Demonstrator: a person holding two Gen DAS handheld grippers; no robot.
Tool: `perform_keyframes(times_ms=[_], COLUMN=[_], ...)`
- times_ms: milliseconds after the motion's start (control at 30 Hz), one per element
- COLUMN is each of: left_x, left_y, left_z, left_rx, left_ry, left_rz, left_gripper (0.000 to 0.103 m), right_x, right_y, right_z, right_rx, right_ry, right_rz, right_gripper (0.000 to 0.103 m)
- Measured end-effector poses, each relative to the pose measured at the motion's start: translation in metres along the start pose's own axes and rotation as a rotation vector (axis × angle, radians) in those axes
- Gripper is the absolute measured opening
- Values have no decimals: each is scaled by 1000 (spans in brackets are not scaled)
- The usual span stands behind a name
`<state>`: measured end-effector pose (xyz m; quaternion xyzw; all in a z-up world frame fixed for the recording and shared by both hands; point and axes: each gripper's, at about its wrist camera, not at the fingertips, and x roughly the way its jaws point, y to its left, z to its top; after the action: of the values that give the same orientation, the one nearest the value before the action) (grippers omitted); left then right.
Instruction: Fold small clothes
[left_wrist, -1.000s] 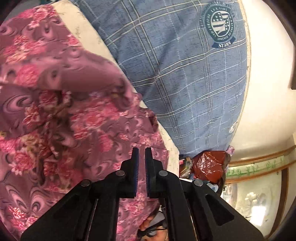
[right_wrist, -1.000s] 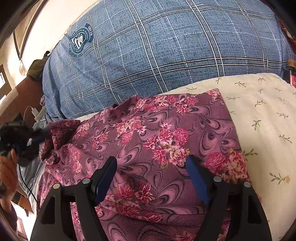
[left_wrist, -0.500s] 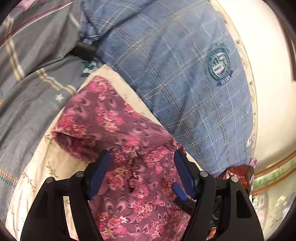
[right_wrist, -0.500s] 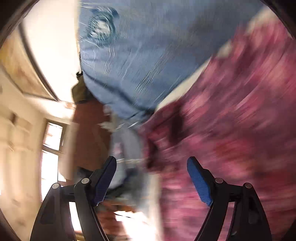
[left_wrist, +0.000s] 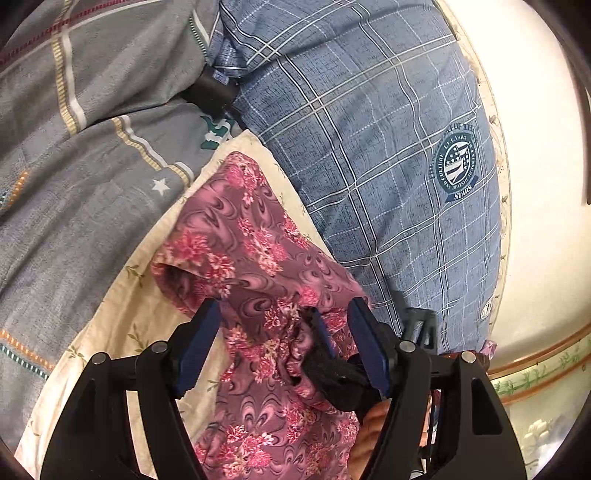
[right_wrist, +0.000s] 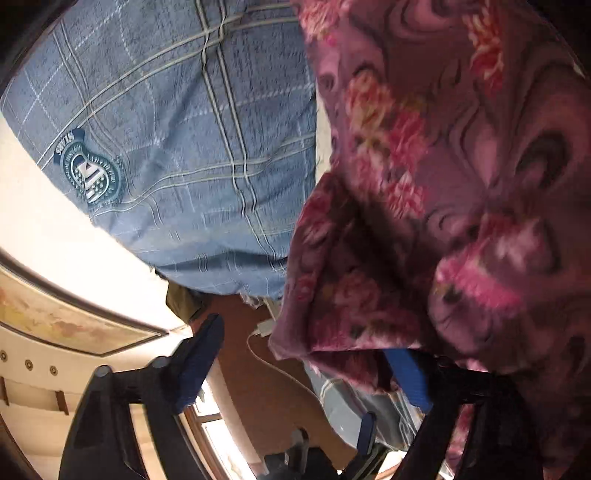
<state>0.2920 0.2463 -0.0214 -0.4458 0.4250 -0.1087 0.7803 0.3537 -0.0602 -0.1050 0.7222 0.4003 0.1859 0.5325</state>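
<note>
A small purple garment with pink flowers (left_wrist: 255, 258) lies crumpled on a cream sheet with a leaf print (left_wrist: 122, 314). My left gripper (left_wrist: 284, 325) is open above its near part, one finger on each side of the cloth. My right gripper shows in the left wrist view (left_wrist: 325, 350), low at the garment's right edge by the bunched cloth. In the right wrist view my right gripper (right_wrist: 306, 354) is open. The garment's edge (right_wrist: 424, 221) hangs over its right finger and hides the tip. The left finger (right_wrist: 199, 354) is bare.
A large blue plaid pillow with a round crest (left_wrist: 388, 155) lies beyond the garment; it also shows in the right wrist view (right_wrist: 177, 147). A grey striped blanket (left_wrist: 74, 147) lies to the left. A white cable (right_wrist: 280, 369) runs over brown floor below.
My left gripper opened and drew back from the garment. My right gripper swung fast to the garment's left end and now sits under its edge, still open.
</note>
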Motion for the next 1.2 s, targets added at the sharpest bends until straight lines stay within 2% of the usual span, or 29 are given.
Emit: perform_keyframes(times_ms=[33, 67, 100, 233, 400, 500, 567, 633, 700, 733, 767, 800, 833, 867, 933, 967, 1033, 1067, 1100, 1133, 1167, 1200], left_x=[1, 1, 2, 3, 20, 36, 49, 60, 67, 68, 68, 67, 65, 61, 56, 57, 68, 73, 78, 80, 79, 76], left_y=[1, 1, 1, -7, -19, -27, -31, -34, -38, -41, -44, -48, -51, -57, -66, -70, -73, -72, -71, -70, -70, -68], left_z=[0, 0, 0, -3, -19, -34, -47, -55, -59, -59, -60, -61, -61, -63, -65, -66, -66, -65, -64, -62, -62, -63], left_rx=[-5, -10, -15, -8, 4, 22, 45, 56, 61, 63, 61, 55, 53, 56, 86, 110, 137, 140, 136, 132, 132, 140], left_ry=[1, 4, 7, 10, 72, 121, 150, 173, 187, 187, 186, 186, 183, 175, 164, 164, 169, 174, 182, 187, 186, 179], left_rz=[3, 2, -4, -26, -59, -61, -37, -9, 15, 17, 14, 1, -10, -29, -41, -28, 38, 73, 101, 112, 114, 108], left_gripper=[70, 70, 70, 70, 70, 70, 71, 72, 72, 72, 72, 72, 72, 72, 73, 75, 75, 74, 65, 59, 53, 52], right_x=[-2, -4, -7, -35, -120, -177, -217, -239, -261, -270, -279, -286, -292, -294, -294, -290, -280, -277, -275, -274, -276, -281], right_y=[3, 8, 16, 50, 95, 106, 102, 91, 68, 59, 51, 46, 41, 37, 31, 32, 34, 35, 39, 45, 61, 77], right_z=[0, 0, 0, -3, -6, -4, 0, 10, 27, 33, 39, 43, 48, 52, 61, 66, 75, 80, 85, 86, 81, 71], right_rx=[-25, -76, -133, -336, -630, -788, -858, -846, -749, -693, -636, -595, -542, -513, -474, -461, -418, -391, -379, -399, -477, -574], right_ry=[-9, -14, -11, -35, -117, -188, -245, -264, -262, -257, -257, -268, -284, -287, -282, -279, -305, -323, -326, -322, -334, -366], right_rz=[-9, -21, -27, -50, -111, -219, -332, -406, -445, -414, -361, -321, -252, -204, -151, -145, -195, -221, -233, -232, -228, -224], right_gripper=[47, 22, 7, 5, 5, 5, 5, 10, 12, 14, 27, 50, 58, 63, 65, 63, 59, 48, 23, 6, 7, 7])
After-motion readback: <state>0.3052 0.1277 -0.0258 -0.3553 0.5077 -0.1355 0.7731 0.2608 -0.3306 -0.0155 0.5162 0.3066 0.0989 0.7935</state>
